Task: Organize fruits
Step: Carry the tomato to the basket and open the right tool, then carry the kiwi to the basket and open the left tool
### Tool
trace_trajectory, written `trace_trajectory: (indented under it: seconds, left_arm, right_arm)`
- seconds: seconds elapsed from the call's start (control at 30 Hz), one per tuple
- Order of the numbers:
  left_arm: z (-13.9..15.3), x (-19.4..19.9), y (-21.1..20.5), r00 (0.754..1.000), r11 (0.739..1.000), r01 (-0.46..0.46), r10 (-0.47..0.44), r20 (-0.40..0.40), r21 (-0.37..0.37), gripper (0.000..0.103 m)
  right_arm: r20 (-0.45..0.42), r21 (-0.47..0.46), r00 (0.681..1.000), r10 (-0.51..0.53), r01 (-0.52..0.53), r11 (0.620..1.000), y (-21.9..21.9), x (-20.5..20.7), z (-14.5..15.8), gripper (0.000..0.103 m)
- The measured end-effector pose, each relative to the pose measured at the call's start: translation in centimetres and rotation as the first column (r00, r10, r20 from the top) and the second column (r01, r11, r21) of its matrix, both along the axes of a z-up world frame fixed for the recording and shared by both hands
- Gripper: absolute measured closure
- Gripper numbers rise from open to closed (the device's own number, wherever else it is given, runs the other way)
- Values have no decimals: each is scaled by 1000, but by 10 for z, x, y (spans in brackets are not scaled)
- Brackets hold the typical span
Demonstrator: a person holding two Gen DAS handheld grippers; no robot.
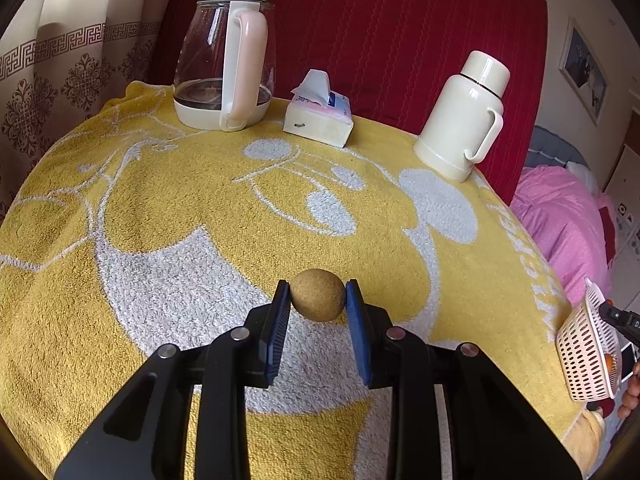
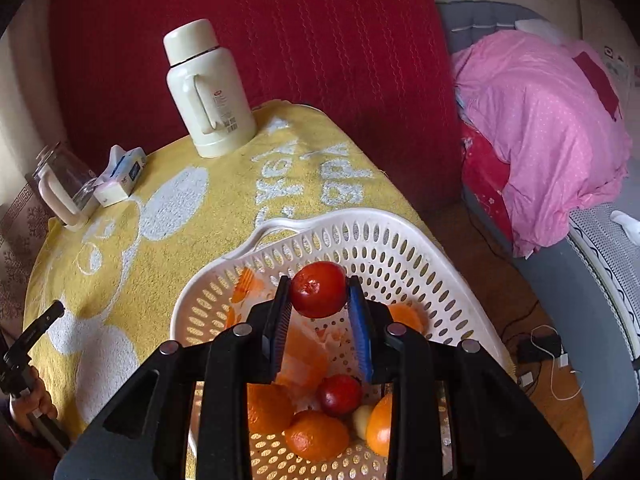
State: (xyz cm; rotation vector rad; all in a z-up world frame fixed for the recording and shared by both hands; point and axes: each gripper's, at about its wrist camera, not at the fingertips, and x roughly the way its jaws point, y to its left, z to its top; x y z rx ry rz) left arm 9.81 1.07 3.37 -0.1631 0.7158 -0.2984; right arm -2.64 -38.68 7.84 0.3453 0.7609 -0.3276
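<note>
My left gripper is shut on a round brown kiwi and holds it just above the yellow towel-covered table. My right gripper is shut on a red tomato and holds it over the white perforated basket. The basket holds several oranges, a dark red fruit and a small pale fruit. The basket also shows at the right edge of the left wrist view.
A glass kettle, a tissue pack and a cream thermos stand along the table's far edge against a red cushion. A bed with pink bedding lies to the right, beyond the table.
</note>
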Motion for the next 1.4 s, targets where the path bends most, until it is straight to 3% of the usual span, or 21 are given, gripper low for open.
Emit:
trace_trajectory:
  seconds: [0.4,0.77,0.97,1.13,1.33,1.4]
  left_arm:
    - [-1,1,0,1000,1000,-11,11,-2,5,74]
    - [2,-5,-8,1000,1000,12,-12,5,15,74]
    - [14,-23,-38,996,995,93,-93,14,23,74]
    - [31,-42,-80,982,982,187,-188,33,25,74]
    - [53,-60,-143,941,943,333,-334,55,20,74]
    - [58,-65,-167,921,922,386,-386,58,21,74]
  right_arm:
    - [14,47,998,-64,63,997,-12,-6,-1,65]
    - [94,-20,994,-60,62,998,-4,-41,13,65]
    - [151,-74,988,-43,54,996,0,-60,21,65]
    - [182,-57,983,-18,29,998,-5,-70,20,65]
    - [227,-37,974,-3,11,999,-19,-79,20,63]
    - [243,-35,970,-3,12,999,-25,-82,22,55]
